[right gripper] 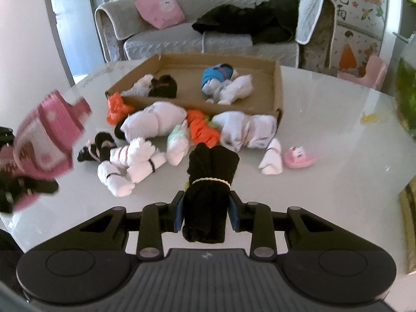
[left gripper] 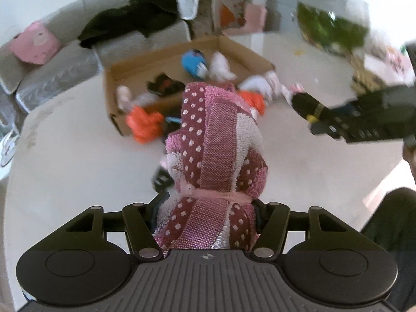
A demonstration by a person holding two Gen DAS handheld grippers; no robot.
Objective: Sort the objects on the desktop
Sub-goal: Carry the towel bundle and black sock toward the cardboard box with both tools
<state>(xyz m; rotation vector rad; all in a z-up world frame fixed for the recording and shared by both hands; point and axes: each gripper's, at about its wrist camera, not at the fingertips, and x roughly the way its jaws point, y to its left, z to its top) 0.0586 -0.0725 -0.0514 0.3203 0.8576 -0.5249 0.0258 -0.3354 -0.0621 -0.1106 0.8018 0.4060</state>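
My left gripper (left gripper: 208,205) is shut on a pink and maroon dotted towel bundle (left gripper: 215,143) tied with a pink band, held above the white table (left gripper: 65,169). It shows blurred at the left of the right wrist view (right gripper: 44,140). My right gripper (right gripper: 206,208) is shut on a black rolled bundle (right gripper: 210,176) with a pale band; it appears at the right of the left wrist view (left gripper: 309,106). A shallow cardboard box (right gripper: 275,88) holds black, white and blue bundles. Several white, orange and black bundles (right gripper: 156,122) lie in front of it.
A small pink item (right gripper: 299,157) lies right of the pile. A grey sofa (right gripper: 161,39) with a pink cushion (right gripper: 160,9) and black clothing stands behind the table. A green-filled glass tank (right gripper: 408,91) stands at the table's right edge.
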